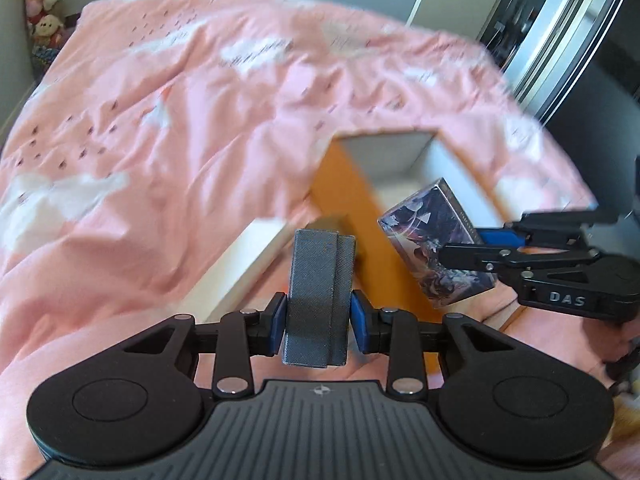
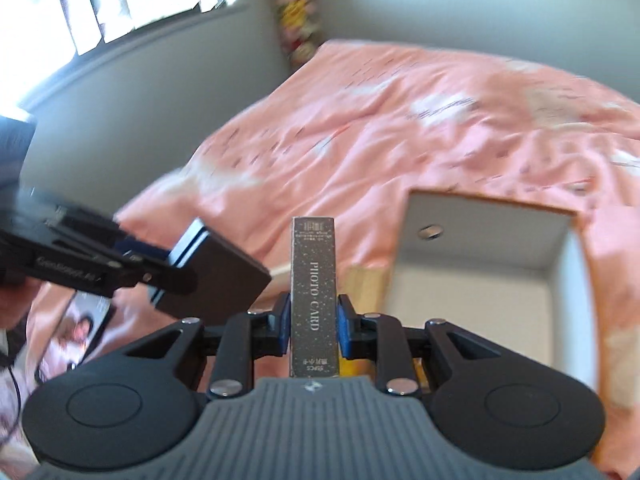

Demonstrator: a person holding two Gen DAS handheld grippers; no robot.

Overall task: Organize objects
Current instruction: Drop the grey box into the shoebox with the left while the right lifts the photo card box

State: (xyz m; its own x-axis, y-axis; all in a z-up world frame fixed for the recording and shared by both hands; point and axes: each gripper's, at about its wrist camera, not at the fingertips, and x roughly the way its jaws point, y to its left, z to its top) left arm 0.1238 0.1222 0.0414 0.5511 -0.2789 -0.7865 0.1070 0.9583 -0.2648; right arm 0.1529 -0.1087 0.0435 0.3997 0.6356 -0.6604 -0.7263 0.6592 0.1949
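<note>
The left gripper [image 1: 319,320] pinches a slim grey textured case [image 1: 318,300], held upright above the pink bed [image 1: 160,140]. The right gripper [image 2: 313,330] is clamped on a narrow dark speckled box [image 2: 313,296] lettered "PHOTO CARD", its broad face printed with purple artwork, just beside the open orange-sided, white-lined carton [image 2: 480,256].

Bed with a pink cover, holding 1 open box and a few flat items

The bed [image 1: 168,128] wears a rumpled pink duvet with white patches and small dark marks. On it rests 1 open box [image 2: 480,272], orange outside and white inside. Near it lies a white flat piece [image 1: 240,264], and at the near edge a printed photo sheet [image 2: 80,332].
</note>
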